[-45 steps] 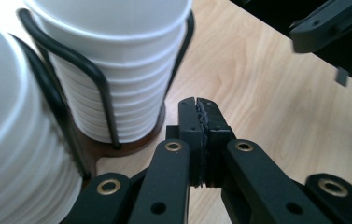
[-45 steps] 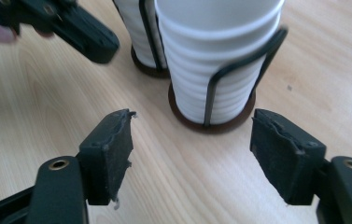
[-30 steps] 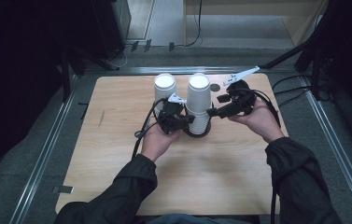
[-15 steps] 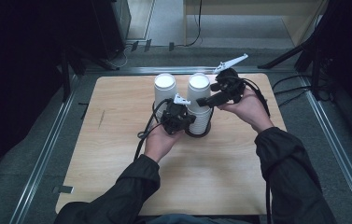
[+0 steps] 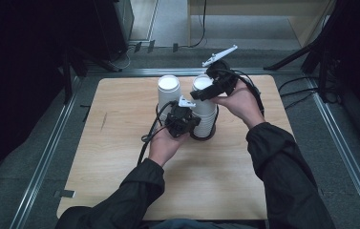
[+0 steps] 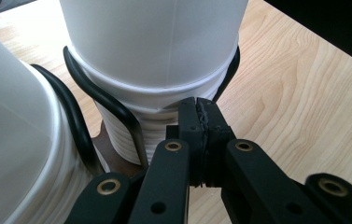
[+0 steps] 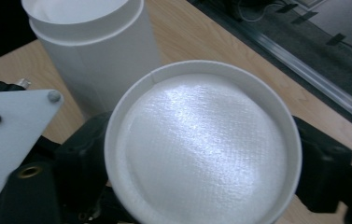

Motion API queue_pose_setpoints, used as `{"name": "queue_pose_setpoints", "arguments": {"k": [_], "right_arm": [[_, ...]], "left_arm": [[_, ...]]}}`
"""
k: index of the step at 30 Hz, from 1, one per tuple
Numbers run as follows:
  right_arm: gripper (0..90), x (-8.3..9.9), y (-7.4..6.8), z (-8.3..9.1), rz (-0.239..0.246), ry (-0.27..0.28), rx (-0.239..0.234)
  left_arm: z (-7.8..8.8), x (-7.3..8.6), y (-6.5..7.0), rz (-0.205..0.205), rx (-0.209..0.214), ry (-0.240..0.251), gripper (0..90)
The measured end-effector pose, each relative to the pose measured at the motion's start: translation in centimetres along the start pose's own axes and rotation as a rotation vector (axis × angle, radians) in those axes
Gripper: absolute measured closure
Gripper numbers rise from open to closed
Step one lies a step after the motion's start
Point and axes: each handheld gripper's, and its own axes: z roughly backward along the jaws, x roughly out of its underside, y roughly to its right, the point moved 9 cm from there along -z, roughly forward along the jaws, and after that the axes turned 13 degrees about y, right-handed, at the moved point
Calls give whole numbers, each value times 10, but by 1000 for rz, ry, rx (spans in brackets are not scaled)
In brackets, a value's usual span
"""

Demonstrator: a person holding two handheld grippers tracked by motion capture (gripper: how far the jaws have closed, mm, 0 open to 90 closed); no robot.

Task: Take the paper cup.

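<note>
Peeling top cup (image 5: 202, 86) off right cup stack (image 5: 205, 117) at bench (image 5: 120, 119) centre: left claw (image 6: 200, 116) pressed together, bracing stack's ribbed base; right claw (image 5: 197, 95) pinching top cup's rim, jaws just closing; next, straight lift without tipping stack.

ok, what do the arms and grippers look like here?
Black long sleeves, bare hands. Both grippers matte black: the left gripper has brass-coloured pivot pins and ridged pads; the right gripper carries a pale three-cornered plate. Black cables trail from each.
</note>
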Motion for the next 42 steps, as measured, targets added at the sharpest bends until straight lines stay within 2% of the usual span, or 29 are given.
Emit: {"name": "queue_pose_setpoints", "arguments": {"k": [9, 11, 12, 15, 17, 20, 26, 27, 29, 30, 37, 38, 42], "right_arm": [[242, -3, -3, 1, 31, -19, 21], [243, -5, -3, 2, 26, -9, 21], [243, -13, -3, 6, 17, 23, 20], [243, -18, -3, 9, 31, 21, 15], [243, -23, -4, 14, 48, 18, 19], [243, -30, -4, 21, 31, 32, 12], [243, -48, -3, 41, 31, 58, 10], [242, -56, -6, 50, 36, 65, 2], [242, -58, -7, 55, 47, 71, -2], [242, -63, -9, 64, 49, 87, -6], [243, -69, -11, 87, 59, 91, -9], [243, -68, -12, 95, 68, 89, -14], [243, -62, -15, 105, 78, 69, -16]], "left_arm": [[-1, 1, 1, 2, 6, 15, 900], [-1, 1, 1, 3, 7, 11, 900], [0, 1, 0, 3, 8, 12, 900], [0, 0, -1, 7, 10, 18, 900], [1, 0, -2, 35, 24, 17, 900], [1, 1, -4, 61, 37, 14, 900], [1, 2, -3, 39, 31, 6, 899], [1, 2, -3, 32, 31, 7, 899], [1, 3, -2, 37, 42, 0, 898], [1, 3, -2, 35, 45, -1, 897], [1, 4, -4, 24, 36, -11, 887], [1, 3, -4, 31, 36, -8, 887], [3, 2, -4, 34, 43, 6, 880]]}}
